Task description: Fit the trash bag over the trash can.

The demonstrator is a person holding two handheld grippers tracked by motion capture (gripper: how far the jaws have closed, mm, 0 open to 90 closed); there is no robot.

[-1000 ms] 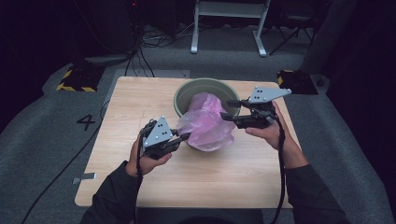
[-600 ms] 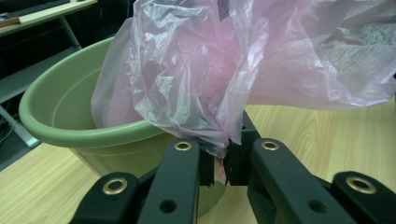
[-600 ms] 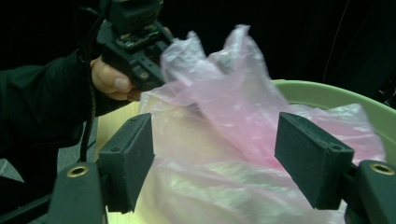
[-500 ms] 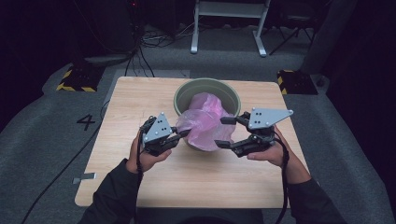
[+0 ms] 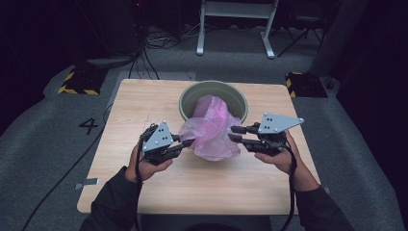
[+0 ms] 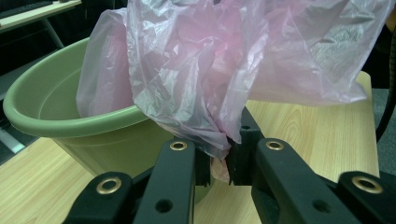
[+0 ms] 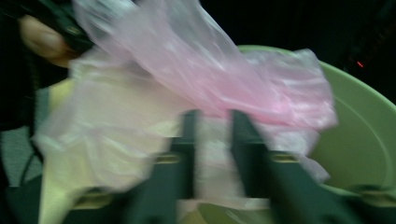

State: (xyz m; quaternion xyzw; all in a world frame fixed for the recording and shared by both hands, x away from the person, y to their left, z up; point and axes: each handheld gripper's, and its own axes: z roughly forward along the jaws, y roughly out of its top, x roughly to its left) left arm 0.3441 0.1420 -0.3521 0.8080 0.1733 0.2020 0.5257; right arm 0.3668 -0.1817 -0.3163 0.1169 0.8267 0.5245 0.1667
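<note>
Table (image 5: pixel 144 192): one, pale wood; everything sits on its far half.
Tub (image 5: pixel 192 96): one, green, round, at the far middle of the table.
Bag (image 5: pixel 211 130): one, thin pink plastic, partly inside the tub and spilling over its near rim toward the person; the mouth is bunched, not yet spread.
Left gripper (image 5: pixel 185 143): clenched on the bag's near-left edge; in the left gripper view a pinch of film (image 6: pixel 219 149) sits squeezed between the pads, just beside the tub wall (image 6: pixel 116 144).
Right gripper (image 5: pixel 232 133): at the bag's right side, level with the tub's near rim. Its jaws have just been closing, and in the blurred right gripper view film (image 7: pixel 212 140) lies between them with a gap still showing, so I judge it not yet pinched.
Step in hand: most likely lining the tub, with the right side about to be grasped.
How to do it well: bite a single layer at the bag's edge, not a wad; close fully before pulling. Keep the left pinch steady as an anchor. Then draw the two hands apart to open the mouth, and lift the edge over the rim rather than dragging, since film this thin tears or slips.
Count: one table, one tub, one bag, two grippers.
</note>
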